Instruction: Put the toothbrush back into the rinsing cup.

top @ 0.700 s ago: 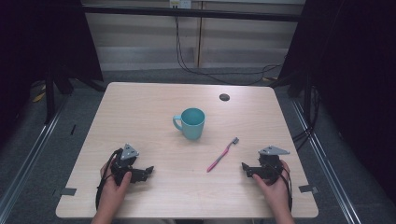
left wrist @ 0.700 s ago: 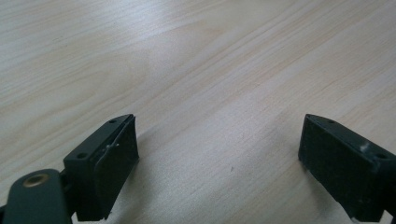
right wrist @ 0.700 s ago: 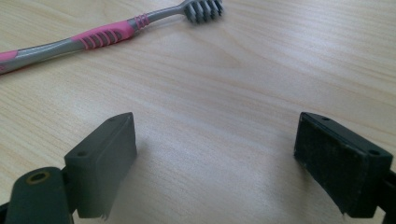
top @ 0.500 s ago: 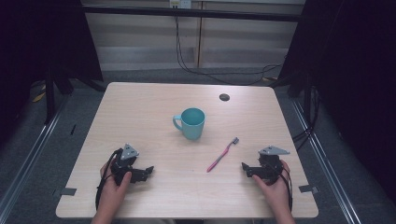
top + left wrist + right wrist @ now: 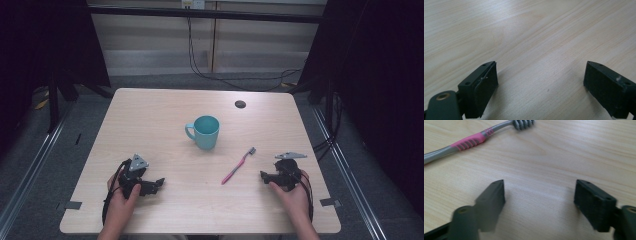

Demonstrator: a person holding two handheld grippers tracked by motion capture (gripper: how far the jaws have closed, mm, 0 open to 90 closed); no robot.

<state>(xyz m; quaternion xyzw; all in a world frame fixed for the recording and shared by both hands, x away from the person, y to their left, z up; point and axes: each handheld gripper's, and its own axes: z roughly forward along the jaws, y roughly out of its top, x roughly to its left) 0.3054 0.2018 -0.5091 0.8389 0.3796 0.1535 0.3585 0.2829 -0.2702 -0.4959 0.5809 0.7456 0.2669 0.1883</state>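
Observation:
A teal mug stands upright near the middle of the wooden table, its handle to the left. A pink and grey toothbrush lies flat to its lower right, bristle head at the far end. My right gripper rests on the table just right of the toothbrush and points left toward it. Its jaws stand open over bare wood, with the toothbrush lying beyond their tips. My left gripper rests at the front left, pointing right, open with only bare tabletop between its jaws.
A small dark round disc sits near the table's far edge, right of centre. Cables hang behind the table against the back wall. Dark floor and metal rails run along both sides of the table.

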